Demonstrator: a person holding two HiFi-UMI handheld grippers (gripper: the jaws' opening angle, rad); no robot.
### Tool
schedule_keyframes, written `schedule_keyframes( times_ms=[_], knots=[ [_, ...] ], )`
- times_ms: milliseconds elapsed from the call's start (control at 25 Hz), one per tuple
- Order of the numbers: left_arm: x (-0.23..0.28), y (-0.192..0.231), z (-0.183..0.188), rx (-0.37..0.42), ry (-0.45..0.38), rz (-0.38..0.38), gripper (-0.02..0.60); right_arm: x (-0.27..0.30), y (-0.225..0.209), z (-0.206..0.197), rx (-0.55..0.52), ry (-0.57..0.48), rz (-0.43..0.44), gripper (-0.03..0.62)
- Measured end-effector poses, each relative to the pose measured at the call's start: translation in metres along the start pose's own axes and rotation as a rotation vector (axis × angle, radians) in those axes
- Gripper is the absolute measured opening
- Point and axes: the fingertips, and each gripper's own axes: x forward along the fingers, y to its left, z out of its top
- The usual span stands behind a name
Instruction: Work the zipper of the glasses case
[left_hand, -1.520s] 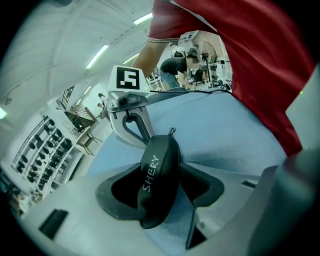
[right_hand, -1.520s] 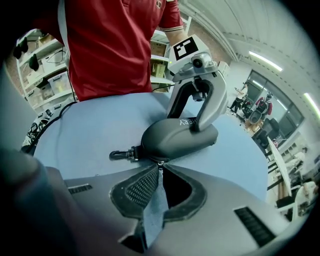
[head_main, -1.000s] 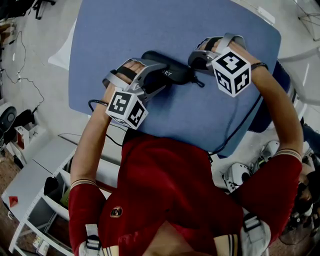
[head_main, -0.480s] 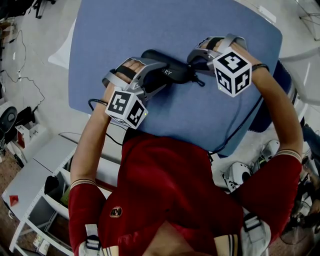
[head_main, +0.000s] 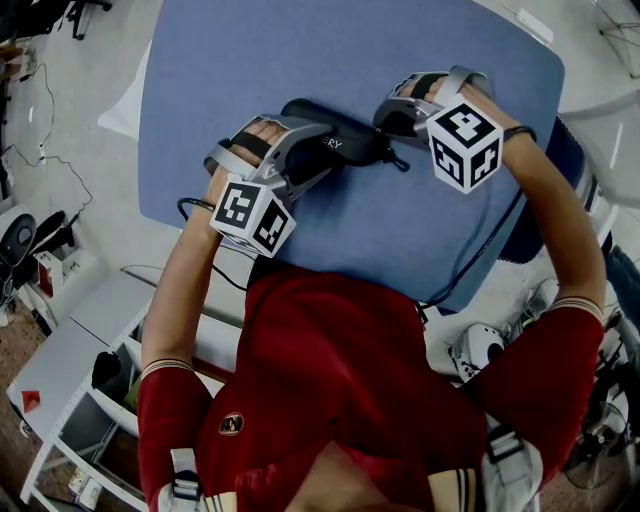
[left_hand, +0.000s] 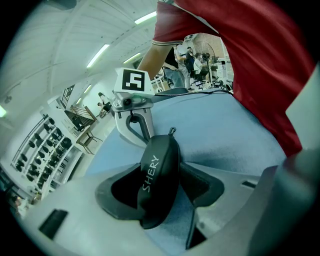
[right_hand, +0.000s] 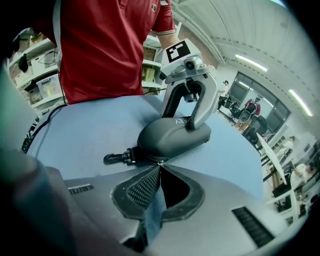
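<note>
**Grip closed at the zipper end of the case**

A black, oval hard-shell glasses case (head_main: 340, 146) is seen lying on the blue surface (head_main: 400, 235), near its front edge and directly ahead of the person in the red shirt. The case is clamped across its width by the left gripper (head_main: 308, 156), whose jaws are spread wide with a pad pressed to each long side, so it is pinned in place.

The right gripper (head_main: 386, 134) is set at the opposite end, where a black swivel clip (right_hand: 116, 157) trails off the case onto the surface. Its jaws have just been closing and are now clenched tip to tip. A small metal zipper pull (right_hand: 160, 161) is seen at the seam exactly where the tips meet, and it appears to be pinched between them, though the piece is too small for certainty.

The closing is judged to mean that a hold on the pull has been taken, with the zipper travel itself not yet begun: the seam is seen shut along the visible side. A steady draw along the seam is called for next, and a slip off the tiny pull is the main risk.
</note>
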Motion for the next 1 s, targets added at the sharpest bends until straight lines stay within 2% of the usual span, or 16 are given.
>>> schedule_keyframes(
  times_ms=[400, 720, 1000],
  knots=[
    [0.0, 0.0, -0.001, -0.003, 0.009, 0.007, 0.23, -0.005, 0.002, -0.003, 0.062, 0.023, -0.001, 0.0],
    [0.001, -0.001, -0.001, -0.004, 0.018, 0.014, 0.23, -0.008, 0.014, -0.001, 0.108, 0.063, 0.031, -0.002],
    [0.001, -0.001, 0.0, -0.01, 0.022, 0.019, 0.23, -0.009, 0.025, 0.005, 0.159, 0.109, 0.01, -0.002]
  ],
)
